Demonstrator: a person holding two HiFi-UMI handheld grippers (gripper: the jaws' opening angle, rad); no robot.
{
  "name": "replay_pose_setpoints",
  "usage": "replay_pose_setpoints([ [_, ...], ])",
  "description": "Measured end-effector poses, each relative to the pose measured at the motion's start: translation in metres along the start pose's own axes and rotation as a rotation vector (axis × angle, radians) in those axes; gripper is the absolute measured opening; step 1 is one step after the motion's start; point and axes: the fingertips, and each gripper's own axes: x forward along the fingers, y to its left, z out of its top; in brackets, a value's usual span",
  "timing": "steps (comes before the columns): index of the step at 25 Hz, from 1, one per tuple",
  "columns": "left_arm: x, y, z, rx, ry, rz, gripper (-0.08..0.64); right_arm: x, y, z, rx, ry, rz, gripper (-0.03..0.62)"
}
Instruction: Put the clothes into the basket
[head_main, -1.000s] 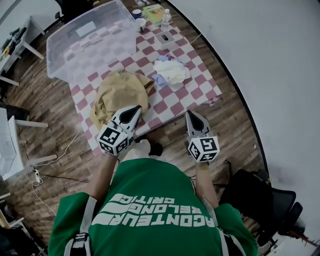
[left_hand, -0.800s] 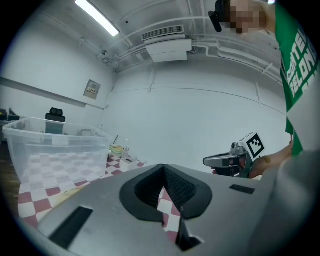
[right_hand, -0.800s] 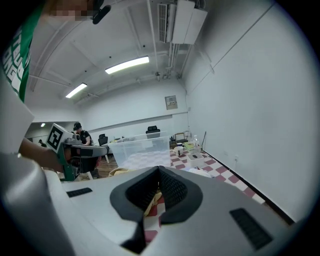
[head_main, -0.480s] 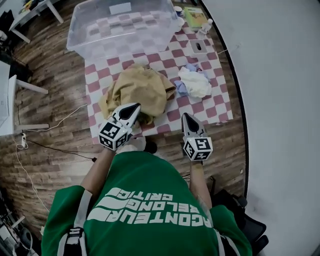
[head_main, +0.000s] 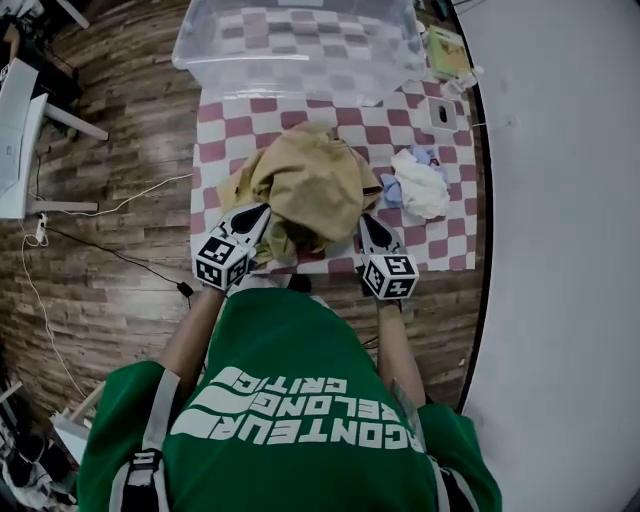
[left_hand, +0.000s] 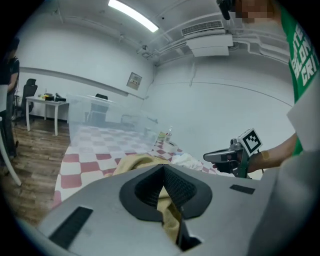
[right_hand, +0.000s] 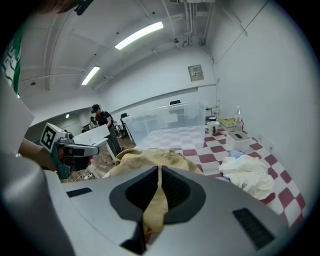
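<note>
The left claw was found closed tight on a fold of the tan garment. The left gripper view showed yellow-brown fabric pinched between its pads. The right claw was likewise clamped on an edge of the same garment, with a strip of cloth hanging from its pads.

The two claws stood at the near edge of the checked tabletop, one at either side of the garment. The garment lay bunched in a heap on the tabletop between them.

The clear basket stood at the far end of the tabletop, apart from the garment. White clothes lay to the right of the tan garment, with what appeared to be a pale blue item beneath them. A small white box sat beyond these, near the basket's right corner.
</note>
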Motion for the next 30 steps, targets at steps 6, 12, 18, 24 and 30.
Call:
replay_pose_setpoints([
  [6,0.008,0.043,-0.057,-0.153,0.127,0.0,0.27,0.062,-0.006,-0.031,0.045,0.191,0.077,0.28],
  [12,0.024,0.077,-0.117,-0.308,0.261,0.015,0.453,0.128,-0.032,-0.064,0.051,0.37,0.095,0.391],
  [18,0.046,0.088,-0.141,-0.397,0.313,0.002,0.481,0.157,-0.031,-0.087,0.043,0.484,0.105,0.394],
  [24,0.065,0.09,-0.153,-0.462,0.334,-0.019,0.489,0.177,-0.026,-0.1,0.04,0.533,0.108,0.391],
  [30,0.077,0.082,-0.156,-0.521,0.337,-0.039,0.488,0.193,-0.002,-0.108,-0.034,0.587,0.169,0.284],
])
